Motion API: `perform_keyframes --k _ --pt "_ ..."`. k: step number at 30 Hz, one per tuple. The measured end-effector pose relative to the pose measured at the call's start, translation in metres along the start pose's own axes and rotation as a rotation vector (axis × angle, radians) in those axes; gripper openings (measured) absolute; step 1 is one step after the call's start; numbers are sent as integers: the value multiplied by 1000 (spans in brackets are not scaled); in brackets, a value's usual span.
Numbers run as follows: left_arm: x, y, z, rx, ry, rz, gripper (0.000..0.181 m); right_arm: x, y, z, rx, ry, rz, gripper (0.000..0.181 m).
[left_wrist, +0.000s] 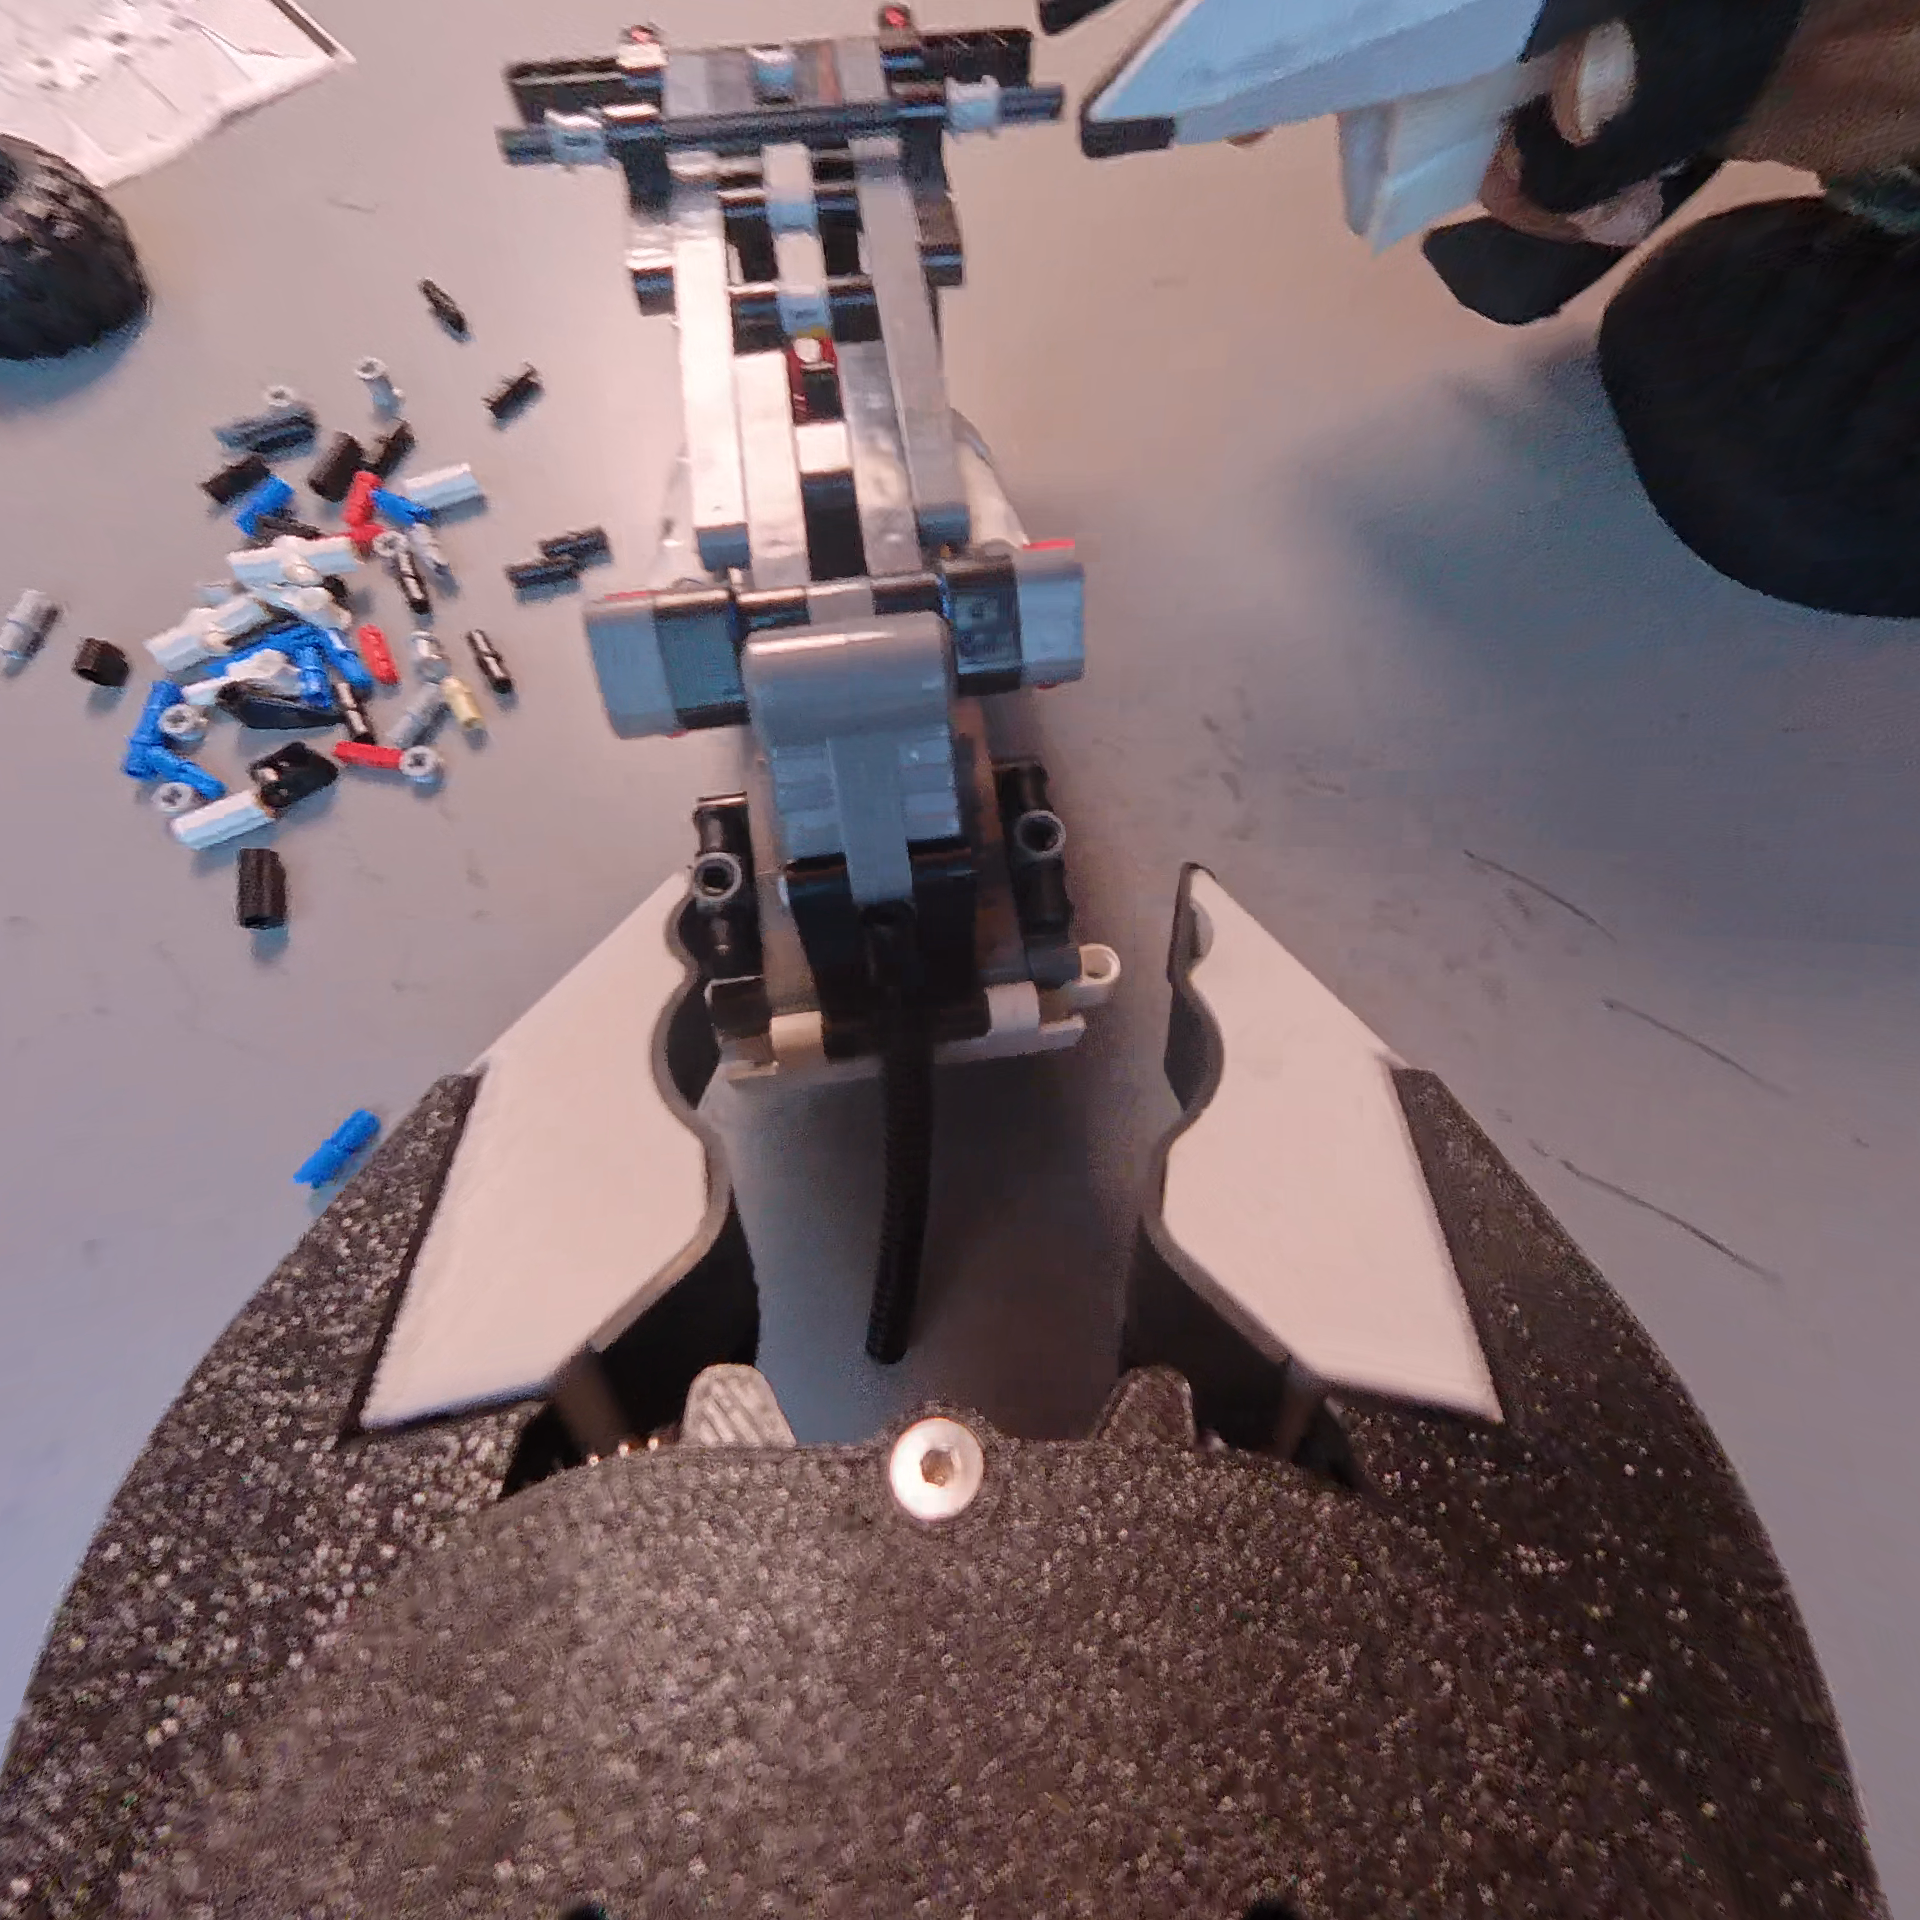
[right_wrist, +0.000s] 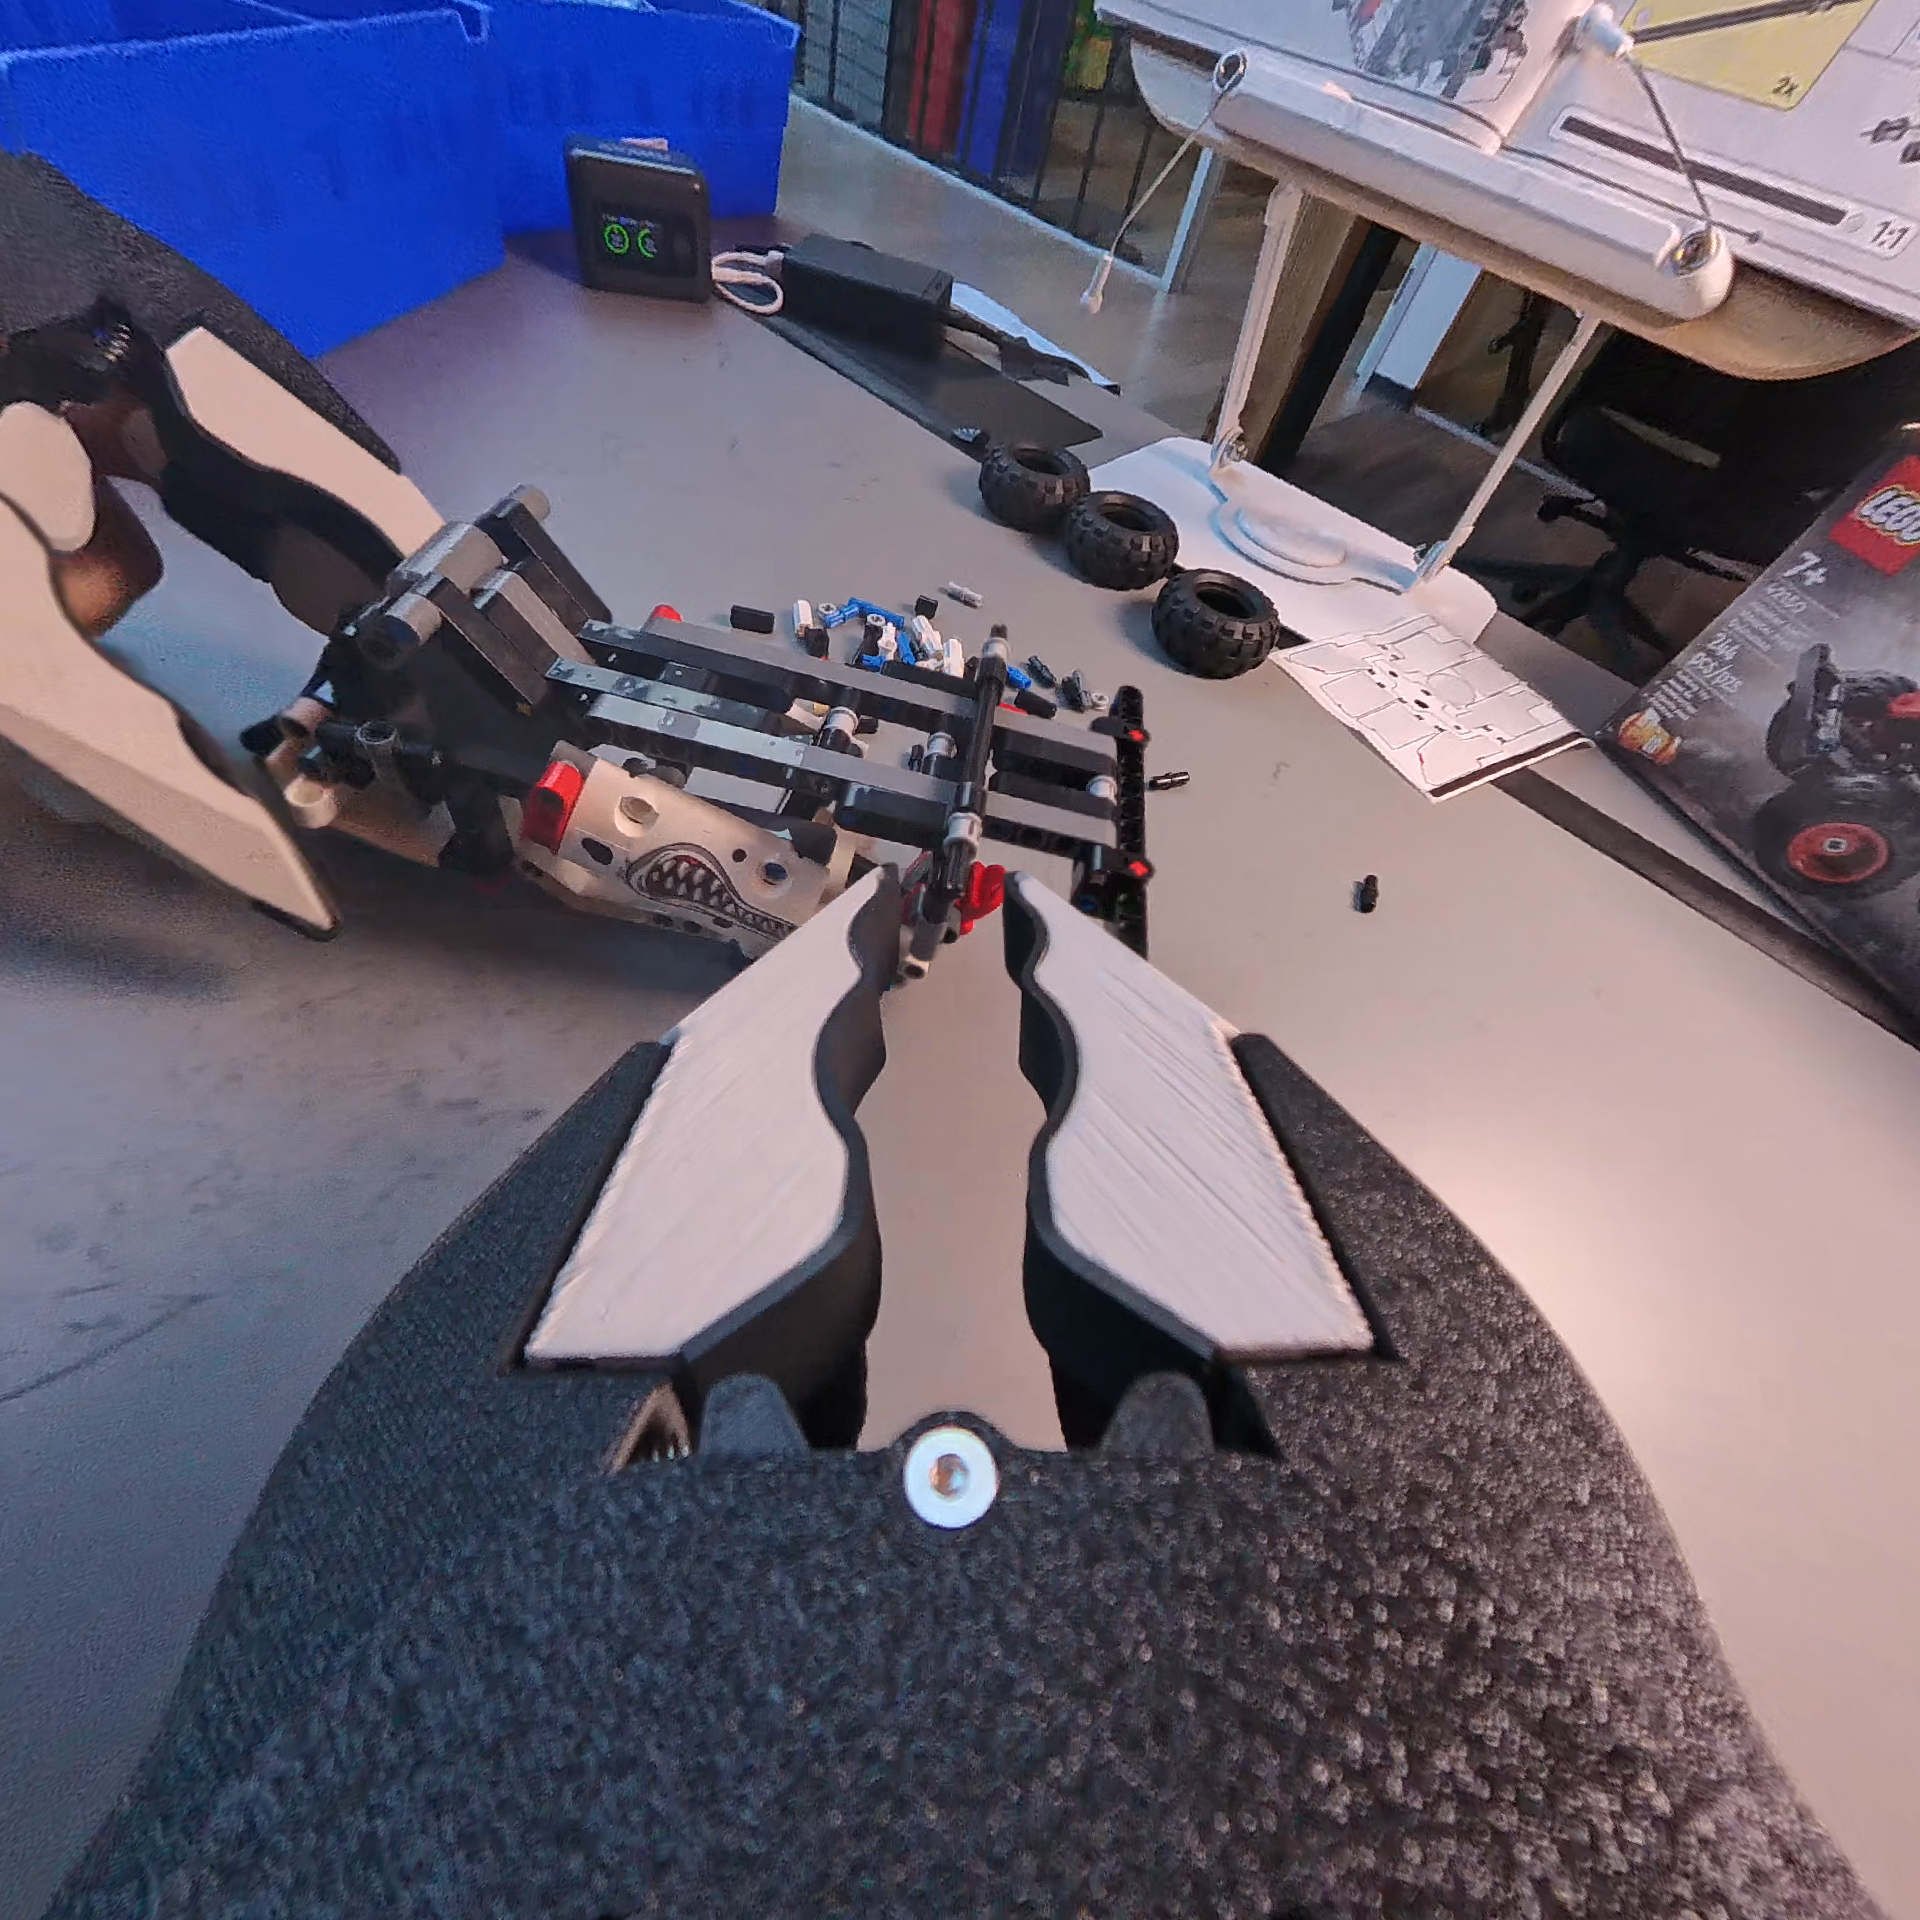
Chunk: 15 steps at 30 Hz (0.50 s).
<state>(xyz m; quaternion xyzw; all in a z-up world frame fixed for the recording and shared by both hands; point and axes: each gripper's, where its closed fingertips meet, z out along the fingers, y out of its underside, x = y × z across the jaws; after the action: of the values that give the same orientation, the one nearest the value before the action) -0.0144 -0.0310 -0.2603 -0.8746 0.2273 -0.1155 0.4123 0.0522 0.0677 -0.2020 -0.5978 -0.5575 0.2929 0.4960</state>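
The far end of the brick-built chassis (left_wrist: 821, 416) was smeared by motion in the left wrist view, and the right tongs (left_wrist: 1132, 120) were cut off at that view's top edge. The small loose pieces (left_wrist: 301, 623) on the grey desk (left_wrist: 1455, 831) were too fine to sort by kind. The chassis lay lengthwise on the desk, its near end reaching in between the fingers of the left tongs (left_wrist: 940, 914); those fingers stood wide apart, the left one just beside a black pin block, and contact could not be confirmed. A black ribbed hose (left_wrist: 899, 1195) trailed from the chassis back toward the tongs' body. At the opposite end, the right tongs (right_wrist: 940, 894) were nearly closed around a black cross axle (right_wrist: 977, 758) and a red piece (right_wrist: 982, 894); whether they actually pinched it could not be told. Three black tyres (right_wrist: 1122, 540), a printed sheet (right_wrist: 1423, 696), a product box (right_wrist: 1808, 748) and blue bins (right_wrist: 312, 156) lay beyond
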Motion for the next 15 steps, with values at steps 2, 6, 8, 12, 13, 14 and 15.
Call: perform_keyframes --k 2,6,8,12,13,14,15 --pt "13 1 -3 -16 61 38 86 1 1 3 3 5 6 19" --pt "40 10 -14 -89 240 41 83 9 -5 14 44 0 -18 23" --pt "55 12 -24 -79 351 85 74 9 -7 20 69 -59 -18 29" --pt "53 0 -42 23 435 68 68 10 -10 35 96 -209 42 36" --pt "48 -4 -44 57 426 66 67 12 -14 39 108 -235 56 38" --pt "40 -8 -43 90 403 57 66 12 -16 42 114 -268 59 38" --pt "30 -12 -41 126 361 46 66 13 -19 45 115 -296 56 38"
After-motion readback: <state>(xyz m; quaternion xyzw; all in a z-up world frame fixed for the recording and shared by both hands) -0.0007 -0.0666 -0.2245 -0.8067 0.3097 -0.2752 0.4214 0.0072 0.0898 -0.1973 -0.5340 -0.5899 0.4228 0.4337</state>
